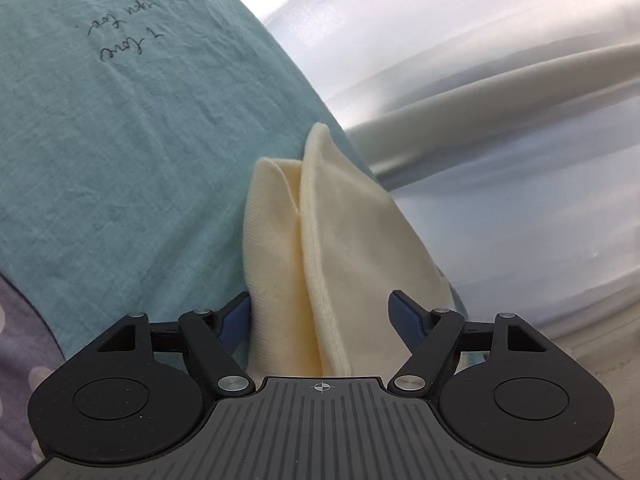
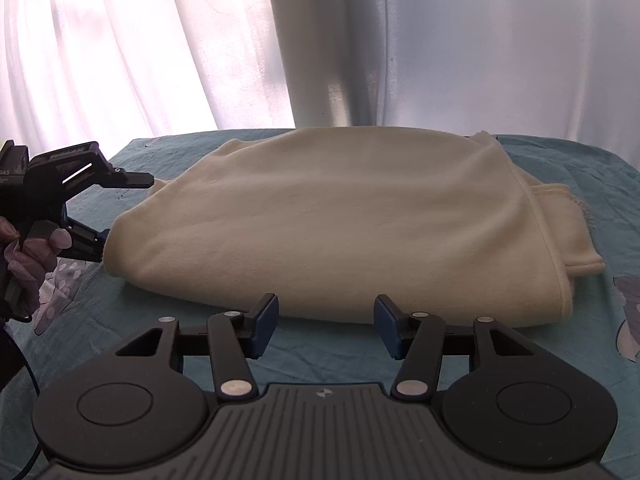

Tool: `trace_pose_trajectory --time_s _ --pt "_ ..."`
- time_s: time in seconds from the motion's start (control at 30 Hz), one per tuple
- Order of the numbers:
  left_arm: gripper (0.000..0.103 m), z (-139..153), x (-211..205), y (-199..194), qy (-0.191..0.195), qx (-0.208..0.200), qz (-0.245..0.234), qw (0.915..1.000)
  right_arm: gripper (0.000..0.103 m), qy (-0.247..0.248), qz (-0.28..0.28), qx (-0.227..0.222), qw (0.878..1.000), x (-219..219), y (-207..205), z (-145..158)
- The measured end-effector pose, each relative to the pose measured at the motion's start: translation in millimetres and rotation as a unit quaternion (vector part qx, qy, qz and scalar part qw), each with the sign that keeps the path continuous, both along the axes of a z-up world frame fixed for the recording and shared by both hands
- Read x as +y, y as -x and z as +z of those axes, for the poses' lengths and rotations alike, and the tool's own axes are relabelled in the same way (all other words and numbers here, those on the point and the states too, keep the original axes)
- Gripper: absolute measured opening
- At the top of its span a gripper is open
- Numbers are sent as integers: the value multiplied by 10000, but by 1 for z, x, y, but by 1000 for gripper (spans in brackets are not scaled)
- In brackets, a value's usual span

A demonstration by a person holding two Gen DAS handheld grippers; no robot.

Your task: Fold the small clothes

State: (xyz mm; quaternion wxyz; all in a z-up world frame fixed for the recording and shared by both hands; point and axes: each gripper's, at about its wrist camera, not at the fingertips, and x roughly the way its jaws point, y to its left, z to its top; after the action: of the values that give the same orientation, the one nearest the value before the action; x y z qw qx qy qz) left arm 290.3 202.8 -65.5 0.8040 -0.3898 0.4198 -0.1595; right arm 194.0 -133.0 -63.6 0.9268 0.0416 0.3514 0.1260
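Note:
A cream garment lies folded in a thick bundle on the teal sheet. My right gripper is open just short of the bundle's near edge, with only sheet between its blue pads. At the left of the right wrist view, a gloved hand holds my left gripper at the bundle's left end. In the left wrist view the garment's end runs up between the wide-apart fingers of the left gripper. The left pad is at the cloth's side and the right pad stands clear of it.
The teal sheet carries dark handwritten lettering and pale purple patterns. White curtains hang behind the bed's far edge, with a pale wall panel to their right. A cable hangs below the hand.

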Motion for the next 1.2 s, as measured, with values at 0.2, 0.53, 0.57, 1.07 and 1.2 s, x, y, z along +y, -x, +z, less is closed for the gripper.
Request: trace_pose_trajectory --time_s 0.2,0.53,0.57,1.07,1.2 --pt "28 -3 -9 -7 -503 53 -320 9982 17 88 6 -90 9999 20 -9 1" --pt "43 -7 -8 0 -401 -175 -289 9986 17 463 161 -152 9987 57 -27 -10" --pt "49 -7 -10 -2 -319 -201 -326 9988 17 508 194 -120 9984 59 -29 -13" --pt "20 27 -24 0 -592 -366 -211 9974 16 275 68 -300 9991 27 -9 -2" --pt "20 61 -54 -1 -715 -651 -391 9945 16 148 -246 -369 9989 3 0 7"
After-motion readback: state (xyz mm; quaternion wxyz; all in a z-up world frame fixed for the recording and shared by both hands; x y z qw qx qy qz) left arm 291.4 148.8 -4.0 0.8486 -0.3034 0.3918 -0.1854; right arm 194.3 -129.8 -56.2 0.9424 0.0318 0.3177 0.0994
